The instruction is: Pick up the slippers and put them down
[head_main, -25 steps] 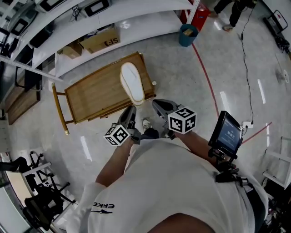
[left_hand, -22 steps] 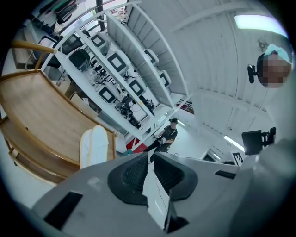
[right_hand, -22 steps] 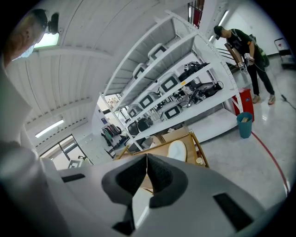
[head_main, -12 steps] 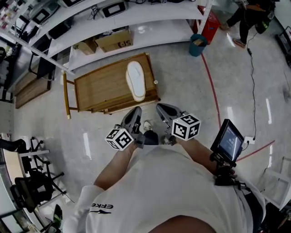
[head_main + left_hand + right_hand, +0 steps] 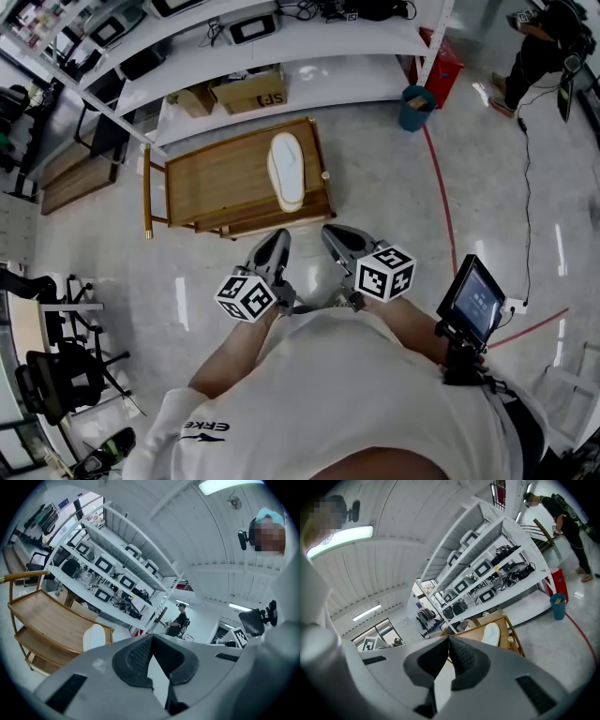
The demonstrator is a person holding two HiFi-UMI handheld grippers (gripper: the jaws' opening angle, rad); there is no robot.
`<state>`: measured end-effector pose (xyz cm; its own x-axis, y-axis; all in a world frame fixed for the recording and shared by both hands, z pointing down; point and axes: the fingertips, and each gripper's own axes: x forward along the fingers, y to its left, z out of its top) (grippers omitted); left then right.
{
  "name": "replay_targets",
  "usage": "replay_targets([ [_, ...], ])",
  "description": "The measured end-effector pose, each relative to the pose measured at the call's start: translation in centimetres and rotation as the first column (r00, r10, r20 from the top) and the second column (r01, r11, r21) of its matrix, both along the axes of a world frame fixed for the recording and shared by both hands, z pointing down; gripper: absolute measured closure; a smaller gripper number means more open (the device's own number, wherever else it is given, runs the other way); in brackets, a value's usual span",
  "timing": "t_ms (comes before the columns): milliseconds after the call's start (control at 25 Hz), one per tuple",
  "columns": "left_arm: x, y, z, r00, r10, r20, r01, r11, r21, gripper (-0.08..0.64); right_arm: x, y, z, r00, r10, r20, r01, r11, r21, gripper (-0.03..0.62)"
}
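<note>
Lying flat, white oval slippers [image 5: 287, 171], wooden rack [image 5: 206, 185]

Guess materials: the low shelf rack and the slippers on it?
Rack: looks like wood or bamboo. It is warm brown with lengthwise streaks and a slight satin sheen. Slippers: off-white, matte, with smooth rounded outlines. Probably foam or soft rubber, though fabric can't be ruled out from here.

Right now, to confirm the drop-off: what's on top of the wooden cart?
White slippers lie near one end of the wooden cart, on its top shelf, seemingly stacked. The lower one is mostly covered, so I cannot confirm two.
</note>
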<state>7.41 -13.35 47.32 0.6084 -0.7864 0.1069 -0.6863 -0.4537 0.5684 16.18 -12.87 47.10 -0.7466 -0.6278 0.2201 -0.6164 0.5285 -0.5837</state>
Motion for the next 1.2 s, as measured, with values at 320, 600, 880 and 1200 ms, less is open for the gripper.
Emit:
replay_targets([
  [320, -0.3, 0.5, -1.6, 0.998, 0.059, 0.008, -0.059, 0.998, 0.038, 0.557, -1.1, 1.0, -1.5, 0.999, 0.027, -0.032, -0.026, 0.999, 0.024, 0.586],
  [600, -3.3, 2.1, -2.4, 0.996, 0.09, 0.007, -0.091, 0.994, 0.059, 0.557, -4.4, 3.0, -2.3, 0.996, 0.045, -0.077, -0.042, 0.998, 0.037, 0.586],
  [880, -4.8, 3.7, -3.0, 0.991, 0.131, 0.008, -0.131, 0.988, 0.078, 0.555, -6.3, 5.0, -2.2, 0.991, 0.07, -0.111, -0.067, 0.997, 0.029, 0.586],
  [1200, -7.3, 5.3, -2.6, 0.989, 0.144, -0.01, -0.143, 0.986, 0.088, 0.557, -9.4, 7.0, -1.8, 0.988, 0.091, -0.128, -0.086, 0.995, 0.041, 0.586],
])
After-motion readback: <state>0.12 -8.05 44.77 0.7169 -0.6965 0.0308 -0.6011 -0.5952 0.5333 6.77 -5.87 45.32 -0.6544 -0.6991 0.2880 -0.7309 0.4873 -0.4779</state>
